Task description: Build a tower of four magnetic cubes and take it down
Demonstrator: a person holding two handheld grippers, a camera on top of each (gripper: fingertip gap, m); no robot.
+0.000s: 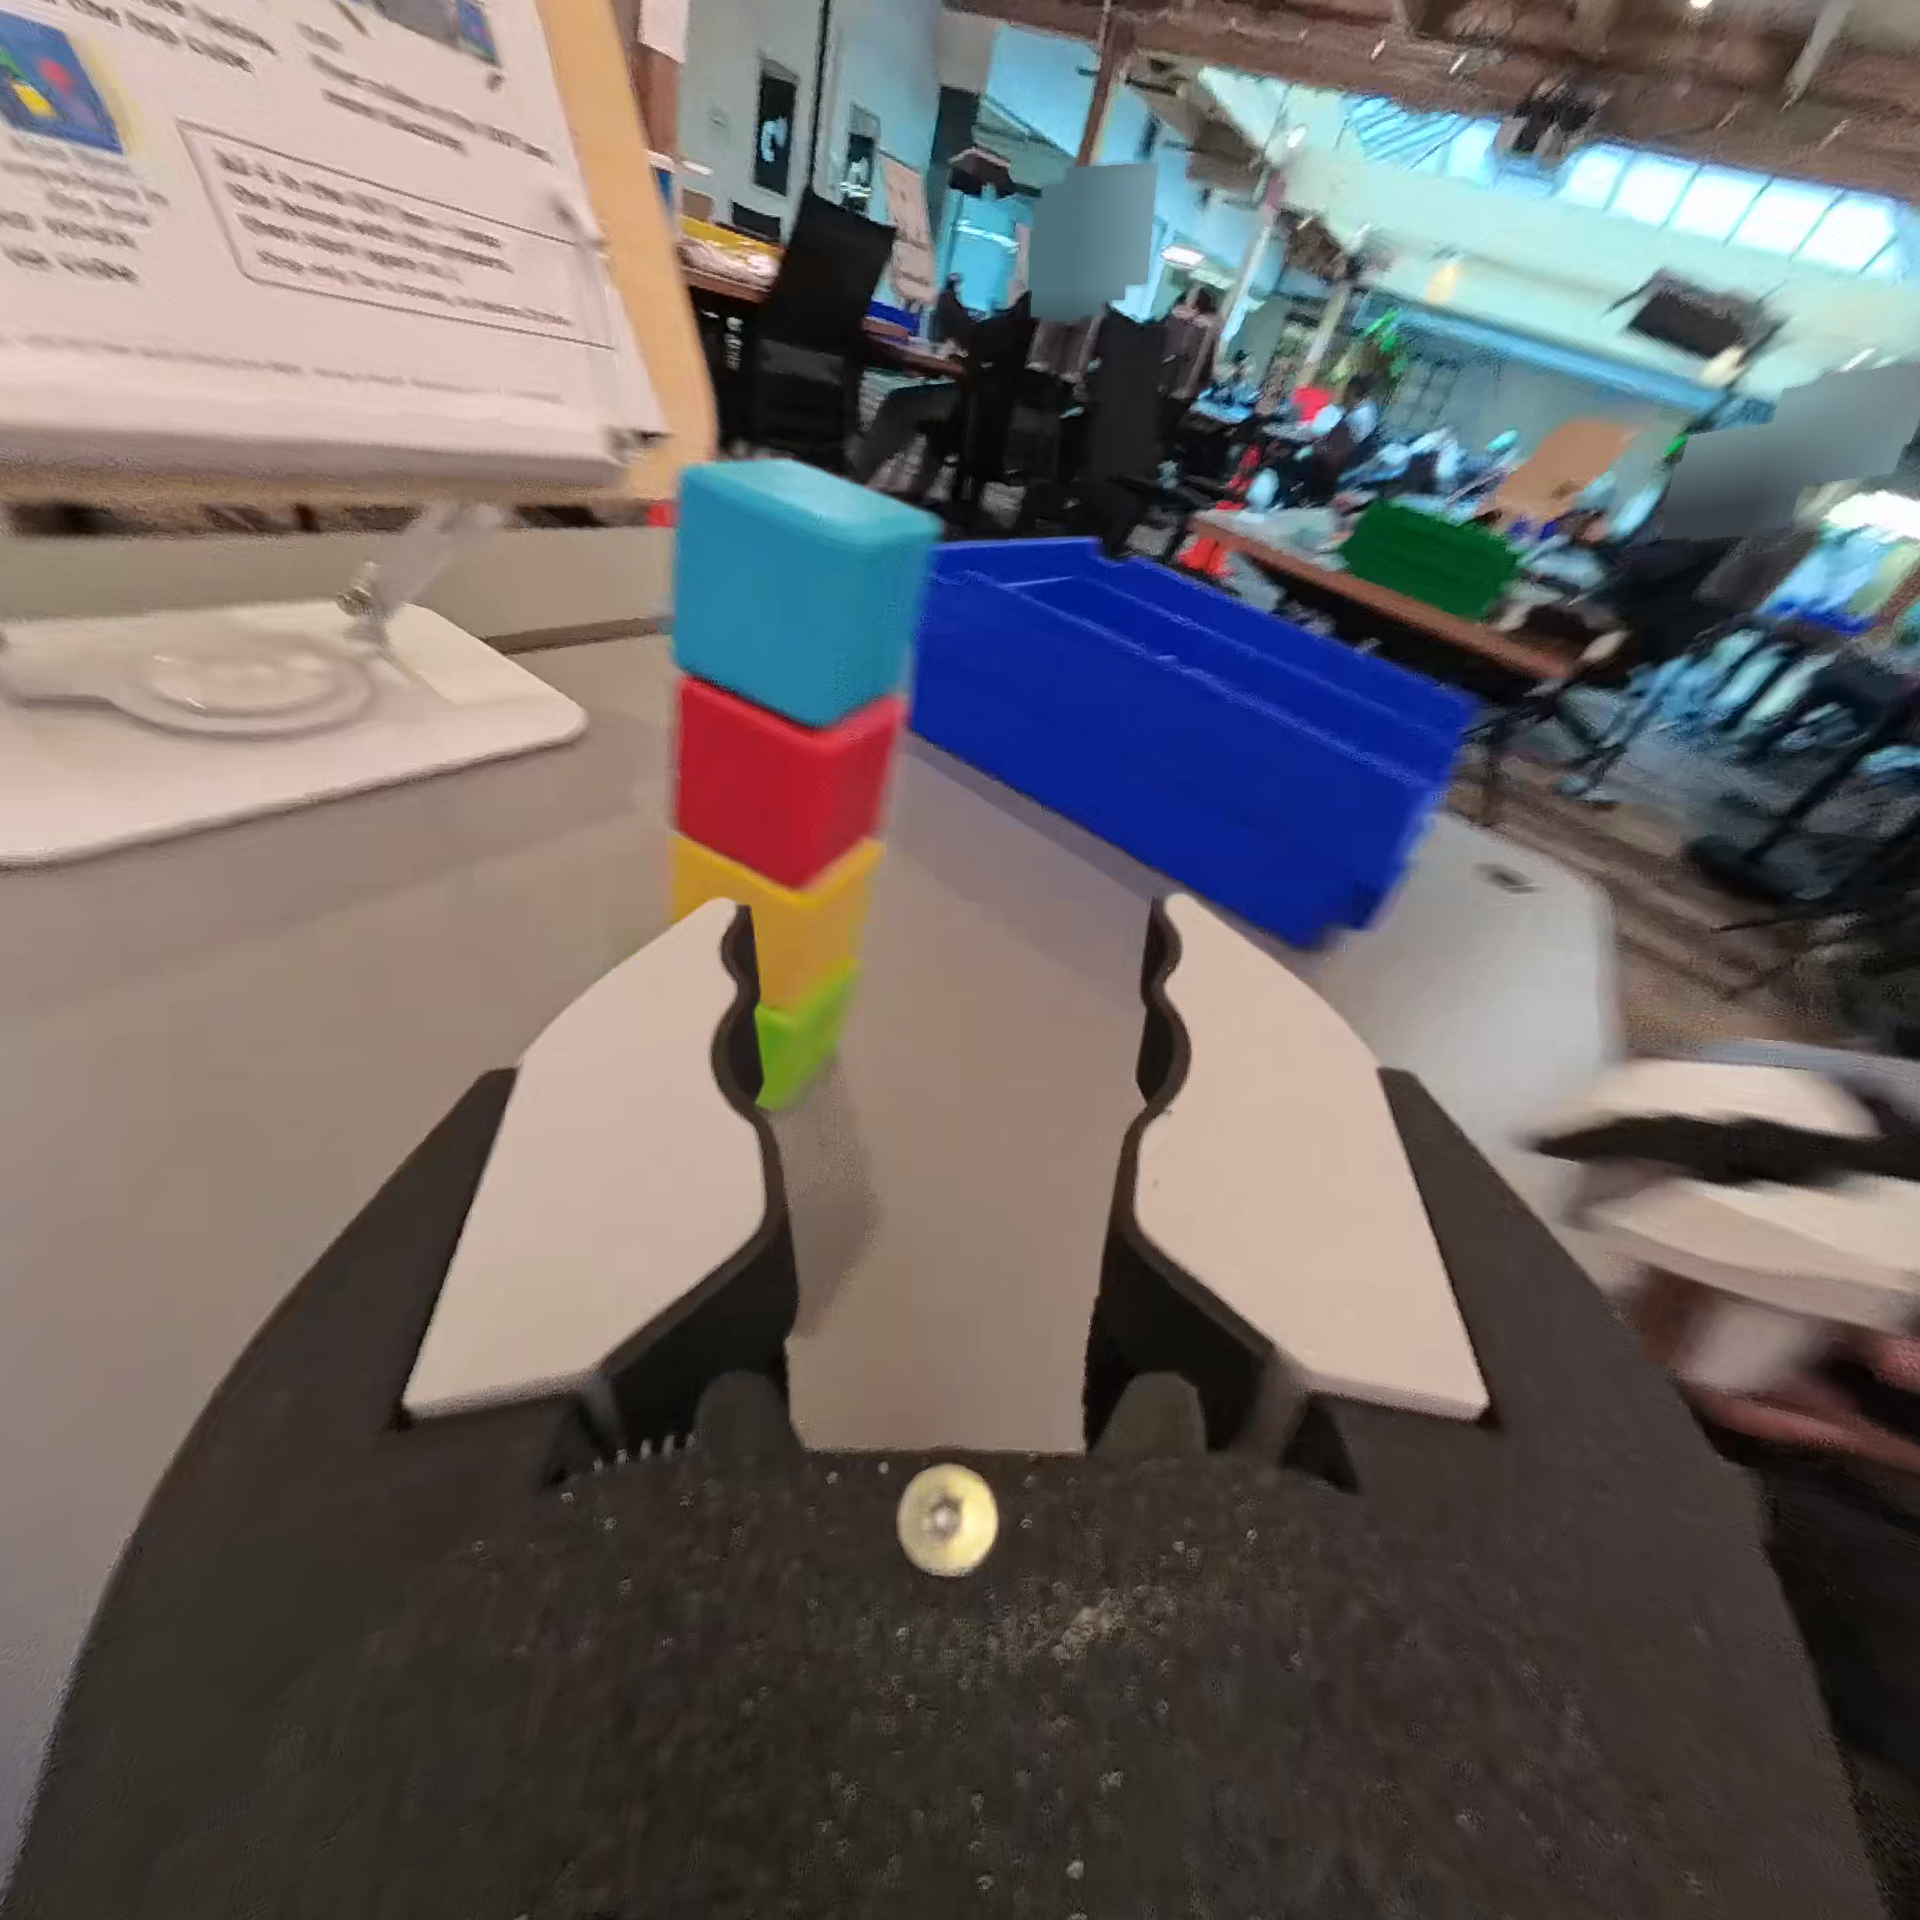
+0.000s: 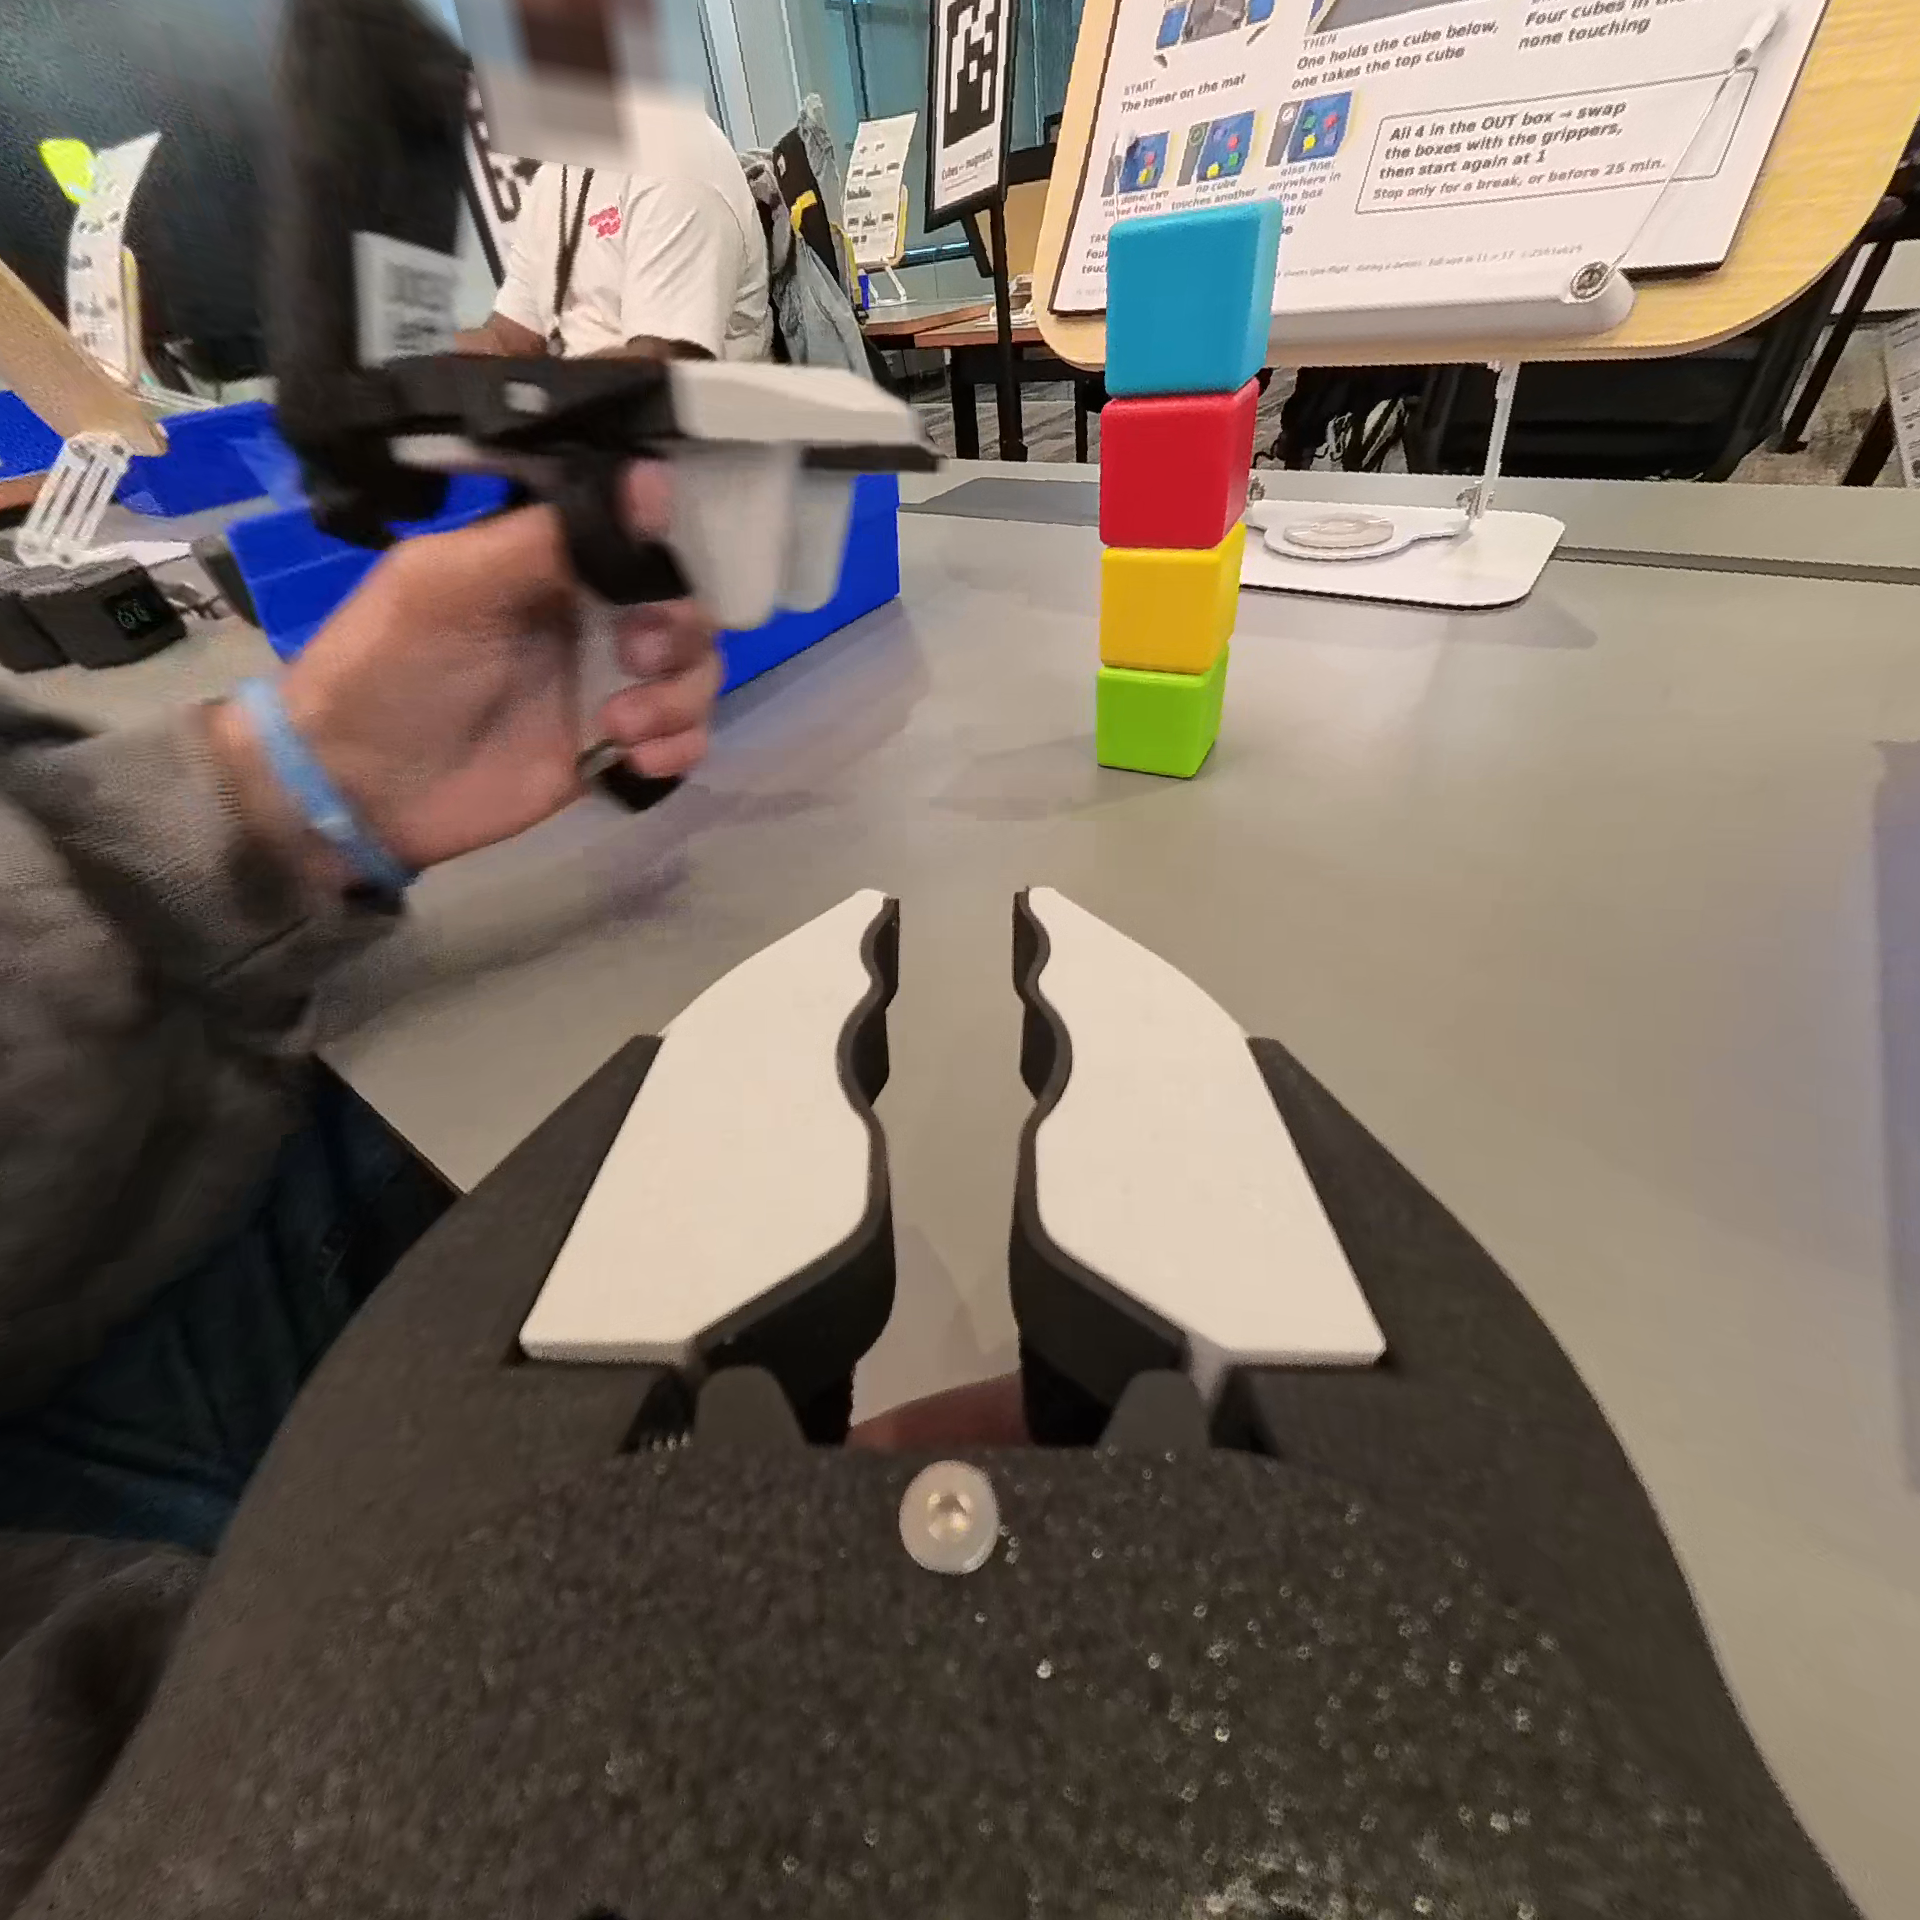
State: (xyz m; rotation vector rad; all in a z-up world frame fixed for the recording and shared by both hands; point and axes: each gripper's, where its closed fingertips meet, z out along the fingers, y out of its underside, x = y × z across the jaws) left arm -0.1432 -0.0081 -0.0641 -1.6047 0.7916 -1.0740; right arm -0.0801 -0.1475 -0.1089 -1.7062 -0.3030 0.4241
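A tower of four cubes stands upright on the grey table (image 2: 1455, 935): blue cube (image 2: 1190, 296) on top, then red cube (image 2: 1174, 468), yellow cube (image 2: 1169, 597) and green cube (image 2: 1155, 717) at the bottom. In the left wrist view the blue cube (image 1: 800, 587), red cube (image 1: 779, 790), yellow cube (image 1: 816, 925) and green cube (image 1: 800, 1039) rise just beyond my left finger, which hides part of the lower two. My left gripper (image 1: 945, 914) is wide open and empty. My right gripper (image 2: 956, 899) is empty, its jaws a narrow gap apart, well short of the tower.
A blue bin (image 1: 1174, 717) stands right of the tower and behind it. An instruction board on a clear stand (image 2: 1455, 156) is behind the tower. A hand holds the left gripper (image 2: 831, 436) left of the tower. The right gripper (image 1: 1745, 1174) shows blurred at the right edge.
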